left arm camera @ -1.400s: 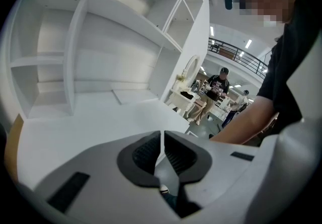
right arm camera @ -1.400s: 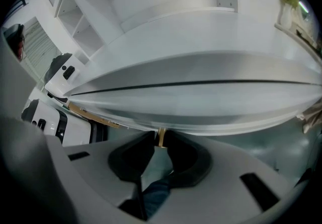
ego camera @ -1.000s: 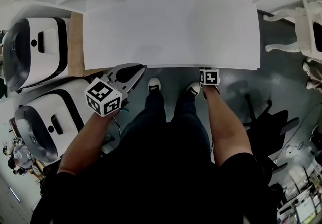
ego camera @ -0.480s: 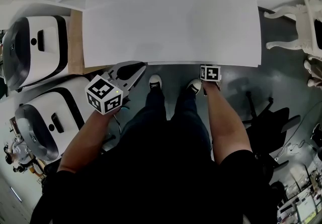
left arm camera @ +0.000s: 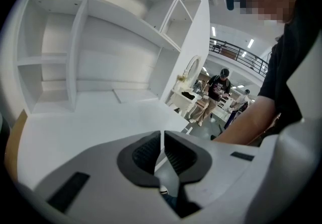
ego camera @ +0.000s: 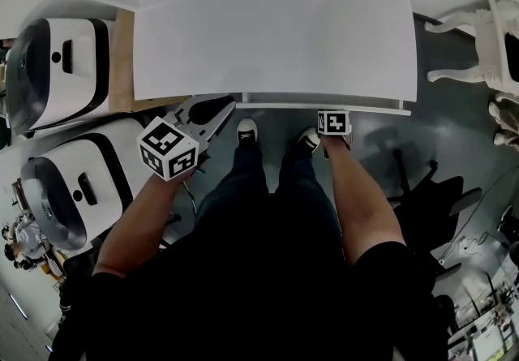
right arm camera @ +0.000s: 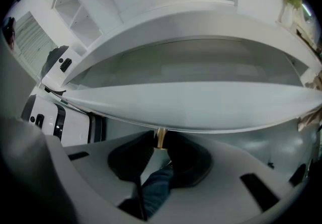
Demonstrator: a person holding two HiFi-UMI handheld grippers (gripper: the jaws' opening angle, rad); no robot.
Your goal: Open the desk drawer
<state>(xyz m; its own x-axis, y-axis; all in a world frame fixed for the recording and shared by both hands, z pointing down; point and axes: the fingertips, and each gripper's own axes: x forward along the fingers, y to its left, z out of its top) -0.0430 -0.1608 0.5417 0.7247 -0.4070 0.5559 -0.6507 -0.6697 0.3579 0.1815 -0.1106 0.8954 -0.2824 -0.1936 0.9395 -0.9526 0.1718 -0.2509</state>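
While the left gripper [left arm camera: 162,148] hangs clenched on nothing just off the white bench's [ego camera: 276,35] near left corner, the right gripper [right arm camera: 159,146] is clamped on the small brass-coloured knob [right arm camera: 160,136] of the drawer [ego camera: 324,105], whose front juts slightly out from the bench's near edge, beyond the person's shoes [ego camera: 248,131].

I'm looking down at a white desk [ego camera: 276,35] and its white drawer [ego camera: 324,105] with a brass-coloured knob [right arm camera: 160,137]. My cubes [ego camera: 168,149] are showing black-and-white square markers. I'm standing in dark jeans [ego camera: 268,213] on a dark grey floor [ego camera: 381,148], beside white machines [ego camera: 57,75] with black panels.
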